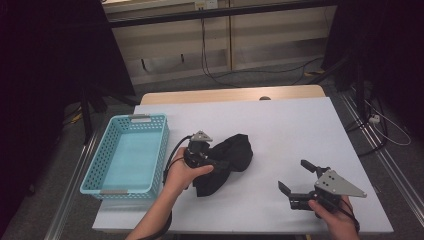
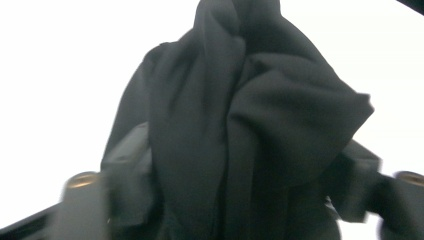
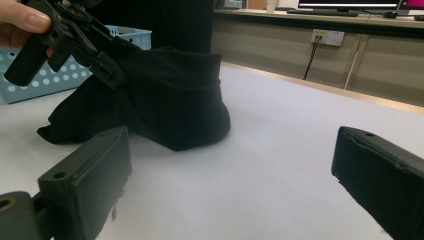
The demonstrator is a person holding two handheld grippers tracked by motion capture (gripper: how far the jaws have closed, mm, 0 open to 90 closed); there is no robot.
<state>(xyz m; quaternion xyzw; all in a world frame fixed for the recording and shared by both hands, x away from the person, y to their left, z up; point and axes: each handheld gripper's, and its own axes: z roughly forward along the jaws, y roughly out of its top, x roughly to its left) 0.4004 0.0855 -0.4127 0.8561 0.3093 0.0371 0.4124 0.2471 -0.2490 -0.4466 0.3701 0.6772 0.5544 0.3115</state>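
L tongs [image 1: 216, 165] sit down on the crumpled black cloth garment [image 1: 231, 155], approx mid-bench in the high view. In the L gripper view the cloth [image 2: 240, 130] bunches up betw. the two jaws, which stand apart at the bottom corners; pads look spread w/ fabric lying loose betw. them, no clear pinch, so not gripping. That view is blurred, so exact pad contact can't be told. The person's L hand [image 1: 182, 172] wraps the tongs' body from below-left, cable trailing back along the forearm.

R tongs [image 1: 296, 181] hover near the bench's front-right, jaws wide apart, nothing betw. them. In the R gripper view both black jaws frame bare bench surface, w/ the cloth heap [image 3: 165, 100] further off and the L tongs [image 3: 107, 67] pressing into its upper-left side. R hand [image 1: 336, 215] holds the tongs from the bottom edge; grey three-cornered plate on top.

The cloth lies as one dark lump on the white-topped bench [image 1: 300, 130], just right of the light-blue perforated plastic basket [image 1: 150, 120], not touching it as far as can be seen. Basket sits at the bench's left edge, long side running front-to-back. R tongs well apart from the cloth.

Behind the bench: wooden edge strip, pale wall panels, cables on the floor.
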